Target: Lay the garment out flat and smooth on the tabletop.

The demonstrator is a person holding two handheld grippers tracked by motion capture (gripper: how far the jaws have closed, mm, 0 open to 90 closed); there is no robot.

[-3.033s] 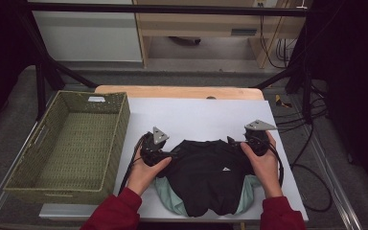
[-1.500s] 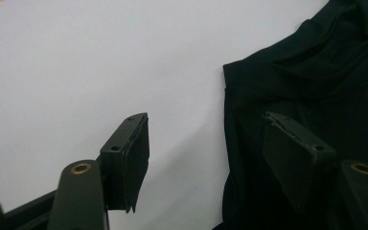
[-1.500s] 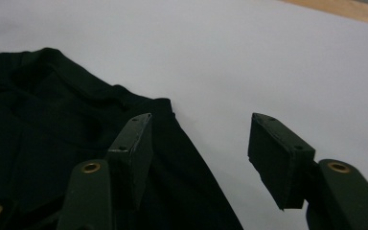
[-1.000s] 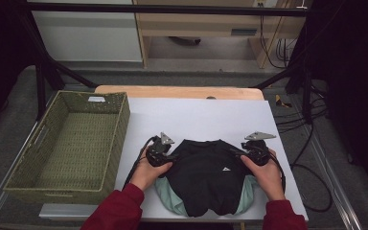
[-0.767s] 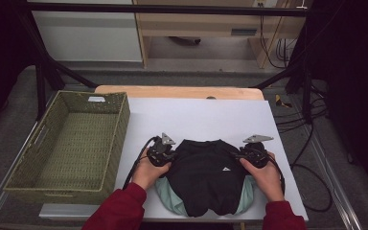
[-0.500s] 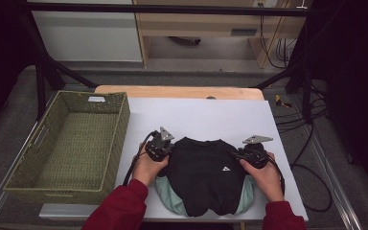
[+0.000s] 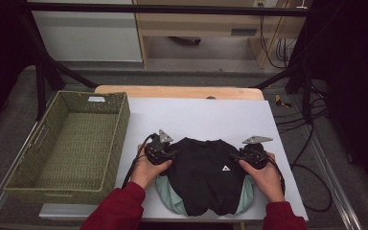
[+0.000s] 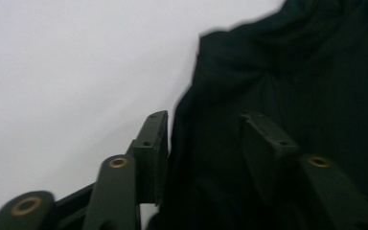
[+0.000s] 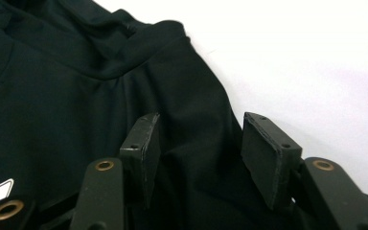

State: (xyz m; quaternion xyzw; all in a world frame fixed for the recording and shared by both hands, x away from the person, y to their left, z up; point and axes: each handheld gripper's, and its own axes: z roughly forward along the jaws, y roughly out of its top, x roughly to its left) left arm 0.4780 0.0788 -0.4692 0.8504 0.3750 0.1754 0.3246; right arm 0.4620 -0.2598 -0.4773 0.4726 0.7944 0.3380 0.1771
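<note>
Folding step: both hand-held grippers, left [image 7: 168, 154] and right [image 7: 240, 157], are standing half-open, having just reopened, straddling the black knit shirt's [image 7: 206, 175] edges ungripped. Next move, likely, is calling for pinching cloth on the white counter [image 7: 211, 117].

Black shirt [image 7: 206, 172] on white table [image 7: 206, 117]

1. Right claw [image 9: 196, 143]: jaws apart, having just opened, straddling a fold of cloth without pressing it.
2. Black garment [image 9: 67, 91]: rumpled, white logo at lower left.
3. White worktop [image 9: 306, 62]: bare, upper right.
</note>
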